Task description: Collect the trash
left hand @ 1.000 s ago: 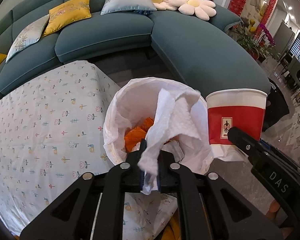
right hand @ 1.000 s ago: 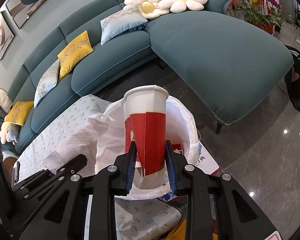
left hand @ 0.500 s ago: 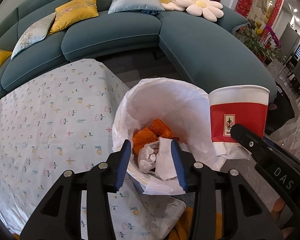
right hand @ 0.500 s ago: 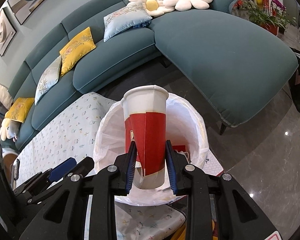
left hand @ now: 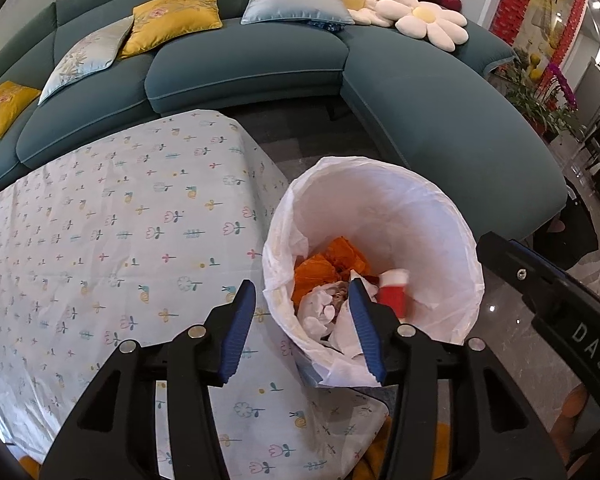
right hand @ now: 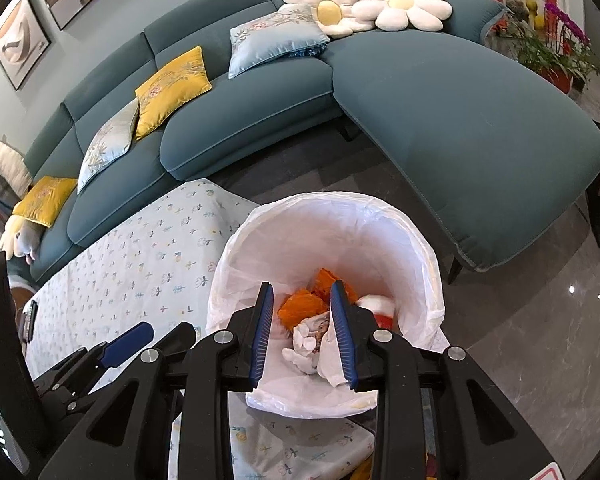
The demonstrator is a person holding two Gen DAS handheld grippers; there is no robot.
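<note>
Cup dropped into bin; right claw above, apart, empty.

Curved teal sofa with cushions — glossy grey floor.

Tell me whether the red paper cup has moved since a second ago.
Yes. The red paper cup was upright between the right gripper's fingers, above the bin's rim; now it lies down inside the white-lined bin, beside the orange wrapper.
</note>
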